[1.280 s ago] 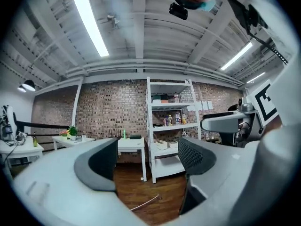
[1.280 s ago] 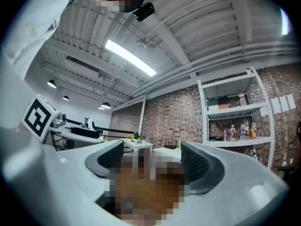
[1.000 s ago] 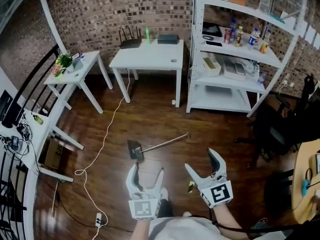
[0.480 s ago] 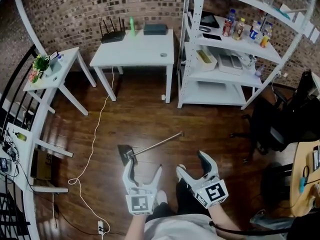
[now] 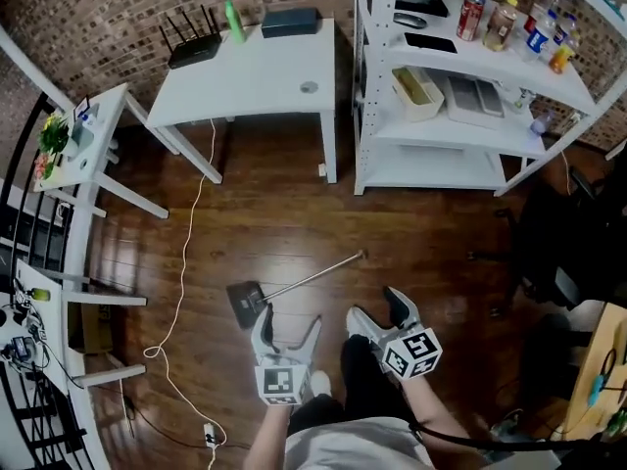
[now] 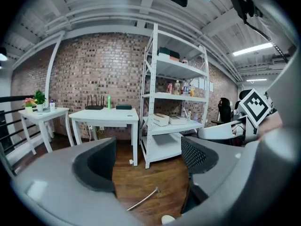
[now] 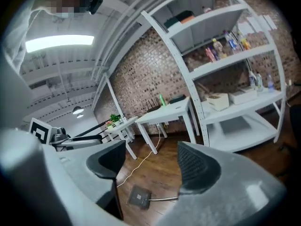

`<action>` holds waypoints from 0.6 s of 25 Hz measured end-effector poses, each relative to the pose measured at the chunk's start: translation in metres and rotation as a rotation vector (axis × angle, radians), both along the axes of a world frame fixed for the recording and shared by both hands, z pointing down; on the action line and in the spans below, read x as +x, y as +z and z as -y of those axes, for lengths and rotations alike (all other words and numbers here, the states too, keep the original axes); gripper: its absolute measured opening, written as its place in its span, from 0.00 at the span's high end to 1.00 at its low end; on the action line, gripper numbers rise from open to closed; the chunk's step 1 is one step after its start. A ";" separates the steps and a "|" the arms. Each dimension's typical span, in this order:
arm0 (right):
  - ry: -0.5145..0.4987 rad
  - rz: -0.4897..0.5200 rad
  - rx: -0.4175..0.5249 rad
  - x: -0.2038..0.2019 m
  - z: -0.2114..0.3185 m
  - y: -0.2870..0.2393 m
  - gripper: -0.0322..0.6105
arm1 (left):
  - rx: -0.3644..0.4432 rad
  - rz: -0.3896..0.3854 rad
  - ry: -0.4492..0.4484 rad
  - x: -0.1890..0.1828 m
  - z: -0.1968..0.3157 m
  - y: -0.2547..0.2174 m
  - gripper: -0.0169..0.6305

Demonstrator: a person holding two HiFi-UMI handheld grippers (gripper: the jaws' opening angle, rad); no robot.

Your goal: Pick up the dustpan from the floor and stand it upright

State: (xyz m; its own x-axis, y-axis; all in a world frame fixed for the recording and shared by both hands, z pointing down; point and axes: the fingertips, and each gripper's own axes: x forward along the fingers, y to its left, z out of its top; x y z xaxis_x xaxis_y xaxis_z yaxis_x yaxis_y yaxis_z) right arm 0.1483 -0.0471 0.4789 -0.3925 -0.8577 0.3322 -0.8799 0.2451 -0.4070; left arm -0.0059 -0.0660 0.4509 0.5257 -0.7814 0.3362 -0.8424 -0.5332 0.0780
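Since a second ago my left tongs (image 5: 289, 318) and right tongs (image 5: 376, 305) have dropped closer to the dark wooden floor (image 5: 274, 213), and the head view now looks more steeply down. White shelving (image 5: 460, 155) stands at the far right. Beside it is a white tabletop (image 5: 245, 76) carrying a black router (image 5: 188, 52) and a green bottle (image 5: 233, 23). The dustpan (image 5: 247, 304) lies flat on the floor, its pan just ahead of my left tongs and its long handle slanting away toward the shelving, just beyond both pairs of tongs. Neither pair touches it. My left tongs are released, jaws wide apart, gripping nothing. My right tongs are closing a little, wide apart and empty too.
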 end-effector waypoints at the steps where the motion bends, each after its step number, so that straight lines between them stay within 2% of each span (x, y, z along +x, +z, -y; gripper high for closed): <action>1: 0.003 0.018 -0.034 0.010 0.012 0.023 0.43 | -0.024 0.010 -0.003 0.008 0.012 0.019 0.27; 5: -0.008 0.066 -0.166 0.031 0.050 0.124 0.44 | -0.092 0.052 -0.002 0.031 0.057 0.104 0.28; 8: -0.005 0.106 -0.280 0.031 0.066 0.210 0.45 | -0.180 0.065 0.012 0.038 0.079 0.175 0.28; 11: 0.008 0.146 -0.423 0.027 0.067 0.300 0.45 | -0.263 0.089 0.012 0.030 0.082 0.241 0.29; 15: 0.064 0.178 -0.582 0.040 0.066 0.411 0.46 | -0.364 0.136 0.061 0.028 0.070 0.328 0.29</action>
State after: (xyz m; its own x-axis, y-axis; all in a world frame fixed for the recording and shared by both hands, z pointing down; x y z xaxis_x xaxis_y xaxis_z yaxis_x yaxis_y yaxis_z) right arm 0.1880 -0.1129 0.8896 -0.4388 -0.5789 0.6872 -0.7918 -0.1125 -0.6004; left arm 0.0224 -0.1365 0.7788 0.4988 -0.5670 0.6555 -0.8258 -0.5406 0.1608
